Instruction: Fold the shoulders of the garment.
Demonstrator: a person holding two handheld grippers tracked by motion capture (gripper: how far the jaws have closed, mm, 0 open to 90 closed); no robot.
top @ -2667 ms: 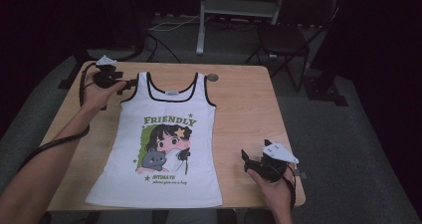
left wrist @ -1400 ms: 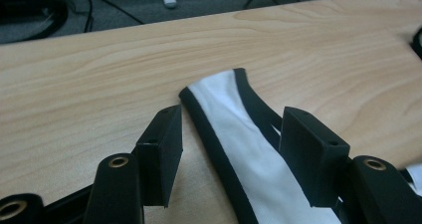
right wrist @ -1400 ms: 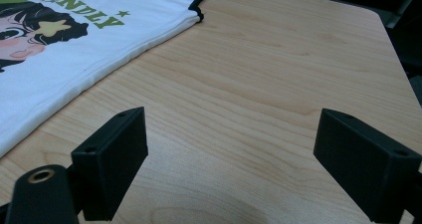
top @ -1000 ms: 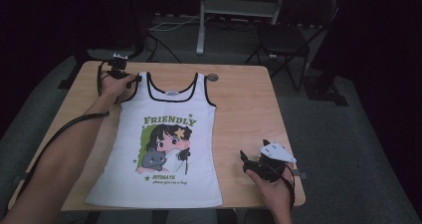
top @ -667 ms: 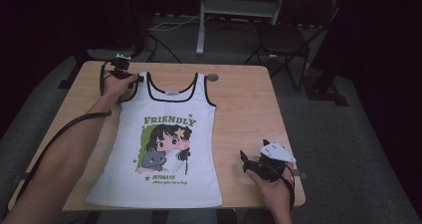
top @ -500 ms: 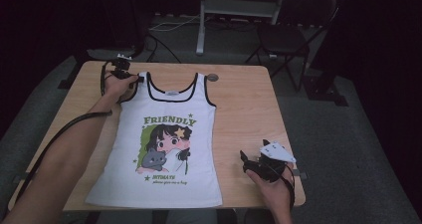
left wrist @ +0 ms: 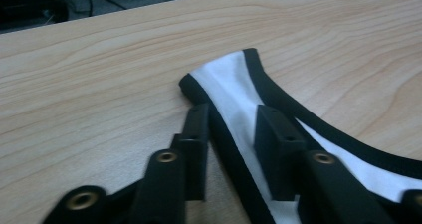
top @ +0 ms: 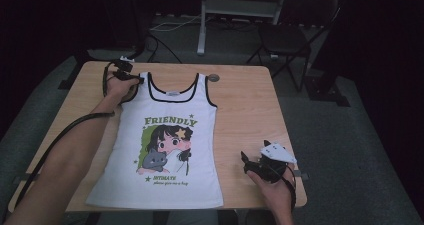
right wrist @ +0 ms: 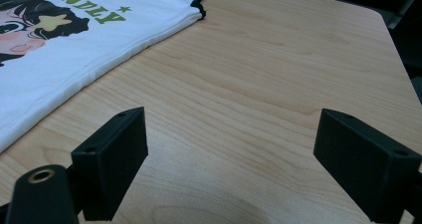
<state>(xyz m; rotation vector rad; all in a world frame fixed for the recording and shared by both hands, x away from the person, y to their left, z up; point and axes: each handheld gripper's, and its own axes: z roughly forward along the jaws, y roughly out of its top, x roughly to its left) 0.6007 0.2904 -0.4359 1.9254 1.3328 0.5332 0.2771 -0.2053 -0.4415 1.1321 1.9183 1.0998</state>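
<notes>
A white tank top [top: 165, 135] with black trim, the word FRIENDLY and a cartoon girl lies flat on the wooden table [top: 240, 100]. My left gripper [top: 137, 78] lies low at the top's far left shoulder strap [left wrist: 224, 79]. Its jaws have just been closing, and in the left gripper view the left gripper [left wrist: 229, 112] pinches the strap between its black fingers [left wrist: 196, 129]. My right gripper [top: 246, 160] rests near the table's front right corner. In its own view the right gripper [right wrist: 229, 129] stands wide open over bare wood, right of the shirt's side [right wrist: 74, 50].
A round grommet hole [top: 214, 77] sits in the table beside the top's right strap. A dark folding chair [top: 285, 37] and a metal stand [top: 202, 20] are behind the table. Cables trail from both grippers. Bare wood lies right of the shirt.
My left hand came from the table's far left corner to the shirt's left strap and stayed there. The right hand has not moved.
</notes>
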